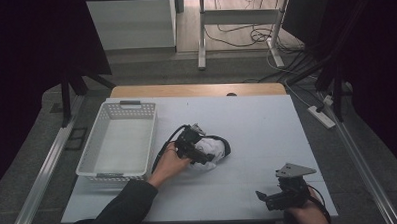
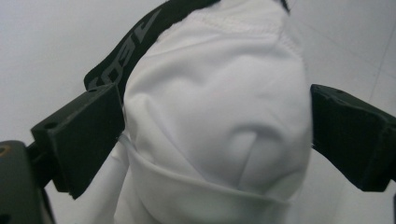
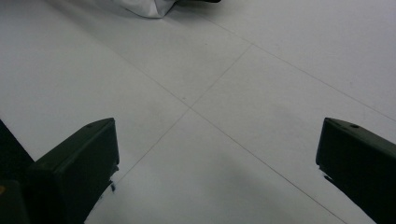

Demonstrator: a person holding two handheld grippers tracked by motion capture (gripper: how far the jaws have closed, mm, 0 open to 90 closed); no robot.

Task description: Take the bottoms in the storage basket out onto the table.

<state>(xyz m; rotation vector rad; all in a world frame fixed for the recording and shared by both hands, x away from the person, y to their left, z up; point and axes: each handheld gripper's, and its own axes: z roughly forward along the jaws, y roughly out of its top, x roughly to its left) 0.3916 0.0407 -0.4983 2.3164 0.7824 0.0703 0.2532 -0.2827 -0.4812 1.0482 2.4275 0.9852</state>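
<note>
A crumpled white garment (image 1: 216, 150) with a black lettered waistband (image 2: 125, 52) lies on the white table (image 1: 259, 122) near its middle. My left gripper (image 1: 200, 154) lies over the garment's left side. In the left gripper view the white cloth (image 2: 215, 140) bulges between the two jaws, which stand wide apart at its sides, so my left gripper (image 2: 212, 109) is open around it. My right gripper (image 1: 264, 199) rests at the table's front right, open, with bare table between its jaws (image 3: 217, 140). A corner of the garment (image 3: 149, 7) shows far ahead of it.
A white perforated basket (image 1: 117, 111) stands at the table's left, with nothing in it. A wooden edge (image 1: 195, 89) runs along the table's far side. Beyond are a desk frame and cables on the floor (image 1: 244, 35).
</note>
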